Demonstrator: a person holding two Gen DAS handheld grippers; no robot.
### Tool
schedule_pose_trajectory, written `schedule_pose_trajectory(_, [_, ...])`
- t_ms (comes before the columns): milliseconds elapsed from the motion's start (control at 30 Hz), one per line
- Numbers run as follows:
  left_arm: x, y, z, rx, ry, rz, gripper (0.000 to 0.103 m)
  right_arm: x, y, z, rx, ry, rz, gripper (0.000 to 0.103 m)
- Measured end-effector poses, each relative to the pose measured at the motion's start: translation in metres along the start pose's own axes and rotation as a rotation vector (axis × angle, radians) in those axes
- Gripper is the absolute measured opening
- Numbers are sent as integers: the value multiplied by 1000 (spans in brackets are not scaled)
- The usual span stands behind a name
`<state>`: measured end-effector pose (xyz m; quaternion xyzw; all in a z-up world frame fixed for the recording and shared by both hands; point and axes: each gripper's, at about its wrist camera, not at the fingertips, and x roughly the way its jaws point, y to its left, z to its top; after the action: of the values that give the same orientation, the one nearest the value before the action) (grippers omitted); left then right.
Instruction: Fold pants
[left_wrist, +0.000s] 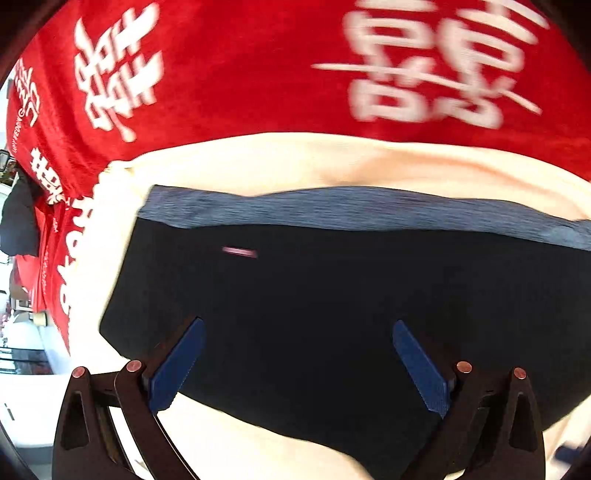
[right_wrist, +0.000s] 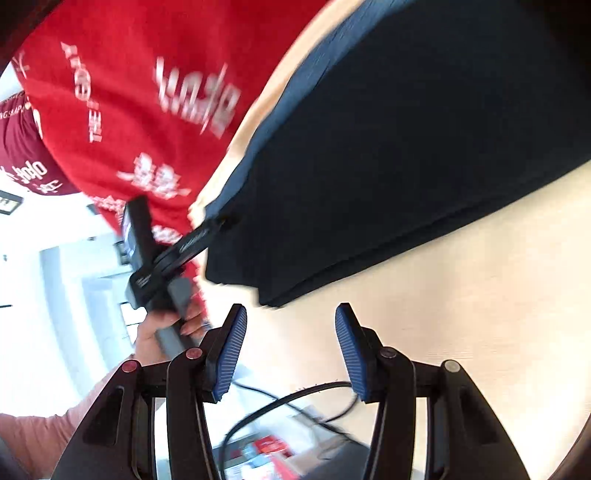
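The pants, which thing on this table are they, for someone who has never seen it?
Start at the big red cloth with white lettering, then come down to the cream cloth lying over it. The dark navy folded pants lie flat on that cream cloth, the only dark item there, with a heathered grey-blue waistband along their far edge.

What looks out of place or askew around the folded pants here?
Nothing stands out. The dark pants lie folded flat on the cream surface, grey waistband straight; left gripper and right gripper are open.
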<state>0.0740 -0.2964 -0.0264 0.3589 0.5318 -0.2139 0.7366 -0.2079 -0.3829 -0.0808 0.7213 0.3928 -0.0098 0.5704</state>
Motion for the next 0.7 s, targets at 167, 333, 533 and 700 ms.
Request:
schedule_pose_trajectory(167, [37, 62, -10, -4, -27, 6, 102, 71, 7, -6, 21, -22, 8, 54])
schedule_pose_trajectory(333, [83, 110, -13, -29, -13, -63, 103, 90, -2, -18, 108, -96, 20, 47])
schedule_pose_trajectory(533, [93, 122, -19, -19, -45, -157, 103, 84, 35, -22, 23, -151, -142, 9])
schedule_pose_trajectory(700, [79, 125, -17, 23, -21, -169, 102, 56, 38, -55, -19, -127, -313, 14])
